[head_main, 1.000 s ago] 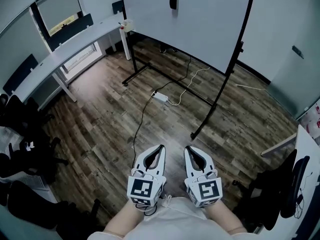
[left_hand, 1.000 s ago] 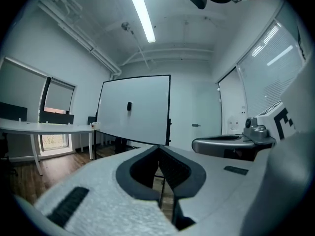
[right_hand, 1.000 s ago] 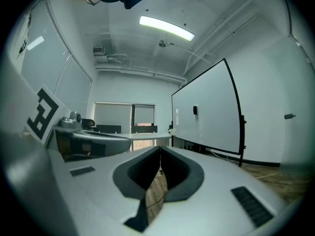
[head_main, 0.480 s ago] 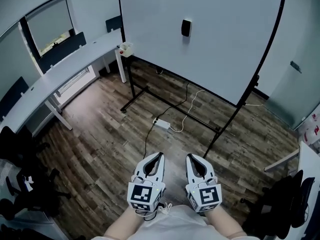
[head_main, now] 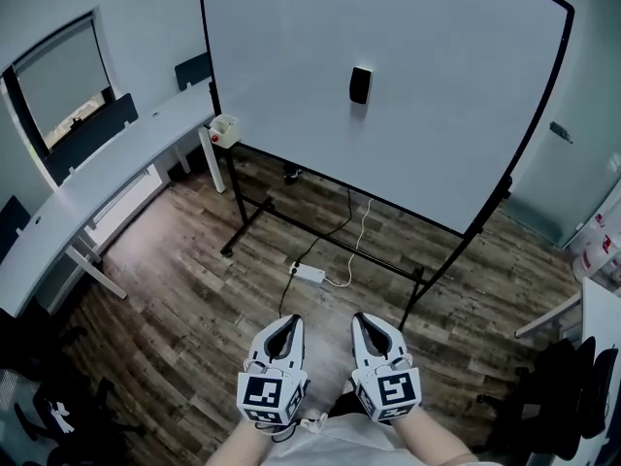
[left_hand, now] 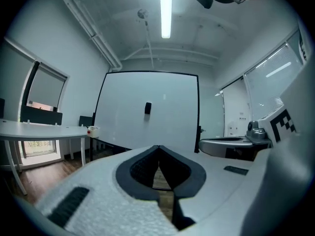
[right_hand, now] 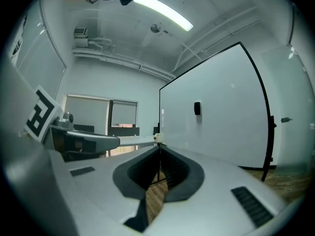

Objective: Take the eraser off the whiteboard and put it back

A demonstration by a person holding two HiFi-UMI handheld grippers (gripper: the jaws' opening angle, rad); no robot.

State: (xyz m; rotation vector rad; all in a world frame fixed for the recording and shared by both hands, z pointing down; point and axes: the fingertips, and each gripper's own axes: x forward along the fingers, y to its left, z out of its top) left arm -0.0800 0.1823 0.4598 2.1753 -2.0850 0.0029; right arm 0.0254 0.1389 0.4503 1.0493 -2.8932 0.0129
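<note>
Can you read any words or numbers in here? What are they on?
No words or numbers can be read.
The left gripper and right gripper: only square black-and-white markers, no letters.
The whiteboard: blank.
The eraser: no label visible.
The red marks at the right edge: too blurred to read.

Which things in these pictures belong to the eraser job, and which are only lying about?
For the job: eraser, on the whiteboard; left gripper and right gripper, both shut and empty.
Lying about: power strip on the floor, curved desk, small white box on it.
</note>
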